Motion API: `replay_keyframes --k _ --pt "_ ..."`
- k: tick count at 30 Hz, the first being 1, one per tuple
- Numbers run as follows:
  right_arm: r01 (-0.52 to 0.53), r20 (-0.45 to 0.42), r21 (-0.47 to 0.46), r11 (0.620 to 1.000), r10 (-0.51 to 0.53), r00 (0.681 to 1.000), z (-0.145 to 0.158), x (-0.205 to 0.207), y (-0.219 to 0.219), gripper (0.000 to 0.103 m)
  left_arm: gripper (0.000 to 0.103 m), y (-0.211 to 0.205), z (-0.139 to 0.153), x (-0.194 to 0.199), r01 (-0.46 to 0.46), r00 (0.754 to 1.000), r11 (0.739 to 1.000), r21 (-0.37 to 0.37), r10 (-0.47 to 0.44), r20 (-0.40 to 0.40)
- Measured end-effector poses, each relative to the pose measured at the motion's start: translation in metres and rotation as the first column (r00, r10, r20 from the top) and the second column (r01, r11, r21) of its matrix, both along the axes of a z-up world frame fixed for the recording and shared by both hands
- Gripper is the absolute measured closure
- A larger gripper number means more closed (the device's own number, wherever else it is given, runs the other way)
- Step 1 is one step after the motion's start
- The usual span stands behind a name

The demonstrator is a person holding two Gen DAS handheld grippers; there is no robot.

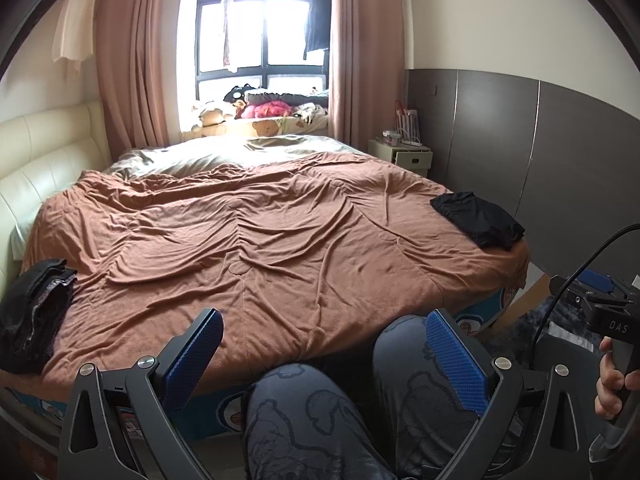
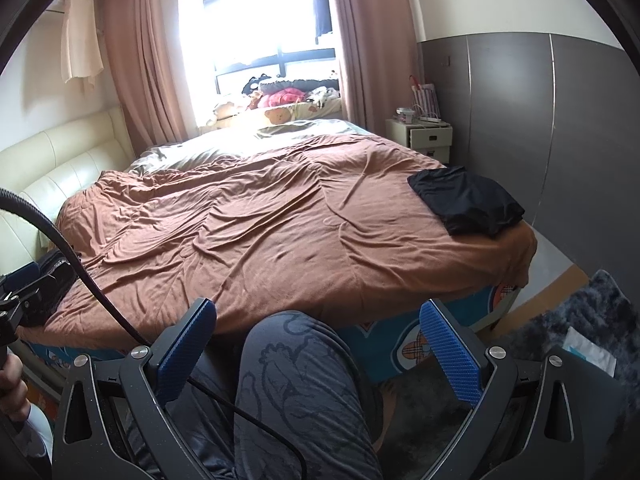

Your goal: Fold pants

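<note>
A dark pile of pants point(image 1: 34, 312) is seen at the bed's point(image 1: 280, 240) left edge, folded black pants point(image 1: 478, 218) at its right corner. Left claw point(image 1: 324, 334) and right claw point(image 2: 318, 324) are both held spread, empty, above the knees, short of the bed.

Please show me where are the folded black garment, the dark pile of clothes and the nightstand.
Black garment point(image 2: 466, 199): right wrist view, middle of its top.
Dark pile point(image 1: 38, 312): left wrist view, middle of the stack.
Nightstand point(image 2: 422, 133): right wrist view, its front.
</note>
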State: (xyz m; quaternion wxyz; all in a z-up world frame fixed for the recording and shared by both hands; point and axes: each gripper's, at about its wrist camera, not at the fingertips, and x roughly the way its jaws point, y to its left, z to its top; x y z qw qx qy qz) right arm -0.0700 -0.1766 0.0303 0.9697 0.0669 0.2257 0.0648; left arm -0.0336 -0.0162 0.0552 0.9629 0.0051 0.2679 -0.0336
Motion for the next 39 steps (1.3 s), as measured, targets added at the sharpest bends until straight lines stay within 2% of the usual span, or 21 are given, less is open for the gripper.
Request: replay_keyframes --k 39 --pt "0.003 -0.001 -0.022 1.0 -0.003 1.0 0.0011 0.0004 -0.0086 0.0 0.001 0.0028 0.0015 -0.0059 -0.007 1.0 1.0 -0.03 0.007 -0.011"
